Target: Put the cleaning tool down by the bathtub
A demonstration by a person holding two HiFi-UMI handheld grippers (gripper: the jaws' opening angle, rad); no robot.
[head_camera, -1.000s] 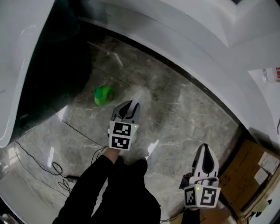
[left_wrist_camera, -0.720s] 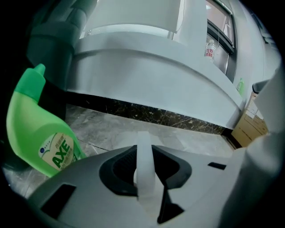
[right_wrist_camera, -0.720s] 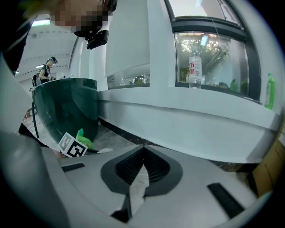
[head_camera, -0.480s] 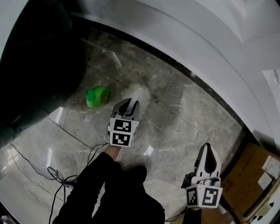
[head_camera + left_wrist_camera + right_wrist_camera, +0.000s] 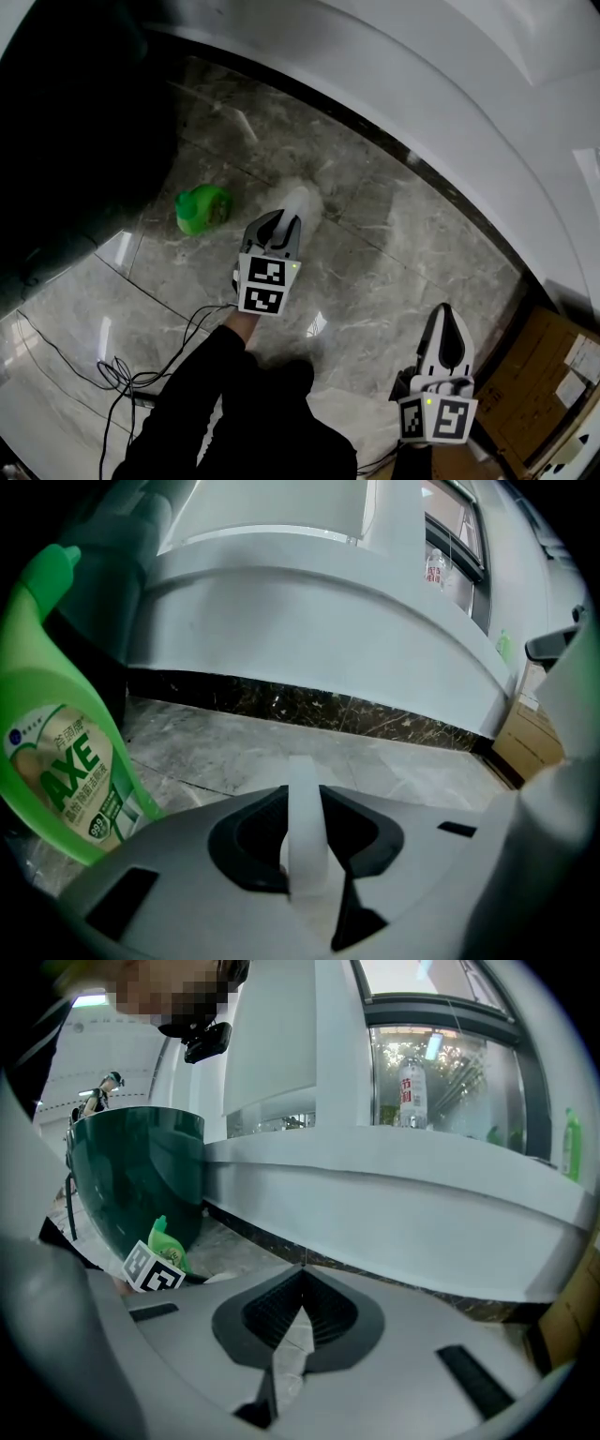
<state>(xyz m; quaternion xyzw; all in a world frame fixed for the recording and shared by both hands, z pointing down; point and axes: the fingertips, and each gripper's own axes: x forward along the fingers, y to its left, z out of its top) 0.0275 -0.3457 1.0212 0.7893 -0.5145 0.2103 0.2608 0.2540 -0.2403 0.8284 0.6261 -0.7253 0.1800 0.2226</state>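
White curved bathtub (image 5: 450,103) sweeps along the far right of the grey marble floor (image 5: 394,253). A green plastic detergent bottle (image 5: 202,208) lies left. The right claw (image 5: 443,311), near right, is clenched on nothing. The left claw (image 5: 280,222) is grasping the pale translucent cleaning tool (image 5: 302,201) low over the floor, near the bathtub, just right of the bottle.

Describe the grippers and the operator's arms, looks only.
The left gripper and right gripper match: white teardrop shells with dark insets, tapering to a point. Each carries a cube of black-on-white square markers with a small green light: left cube, right cube. The left arm wears a black sleeve; the right arm barely shows.
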